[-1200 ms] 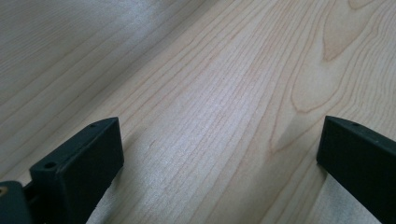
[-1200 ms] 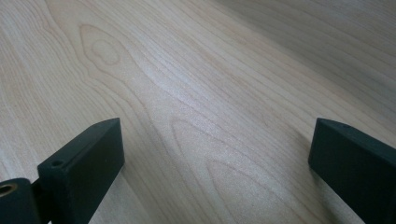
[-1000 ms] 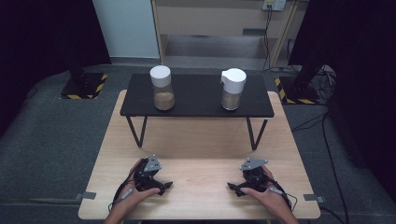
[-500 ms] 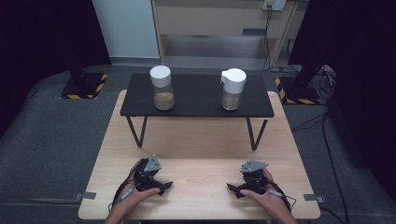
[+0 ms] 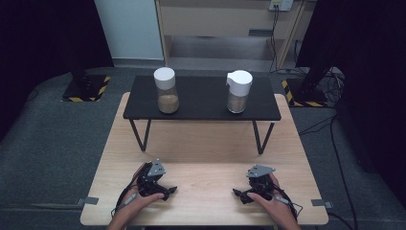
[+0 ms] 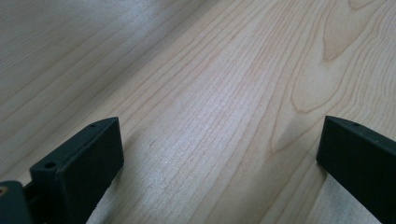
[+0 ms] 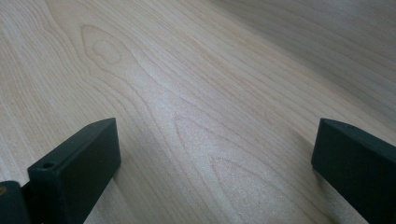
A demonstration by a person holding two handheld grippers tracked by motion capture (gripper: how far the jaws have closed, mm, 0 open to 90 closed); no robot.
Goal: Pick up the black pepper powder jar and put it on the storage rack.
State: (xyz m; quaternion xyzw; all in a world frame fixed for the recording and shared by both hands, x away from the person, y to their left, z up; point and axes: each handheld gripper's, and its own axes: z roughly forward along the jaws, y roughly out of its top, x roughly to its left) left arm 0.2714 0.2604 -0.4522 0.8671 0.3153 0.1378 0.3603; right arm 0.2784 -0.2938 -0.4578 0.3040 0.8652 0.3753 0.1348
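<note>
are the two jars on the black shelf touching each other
Apart. The high view shows the left jar and the spouted jar standing at separate spots on the black shelf, with bare shelf between them.

Both grippers are black, blocky little tools. The left gripper [image 5: 165, 192] and the right gripper [image 5: 241, 195] each carry a grey three-cornered plate on top and trail a thin dark cable. Up close, the jaws are flat matte-black slabs, square-edged, with a small round hole near the base.
</note>
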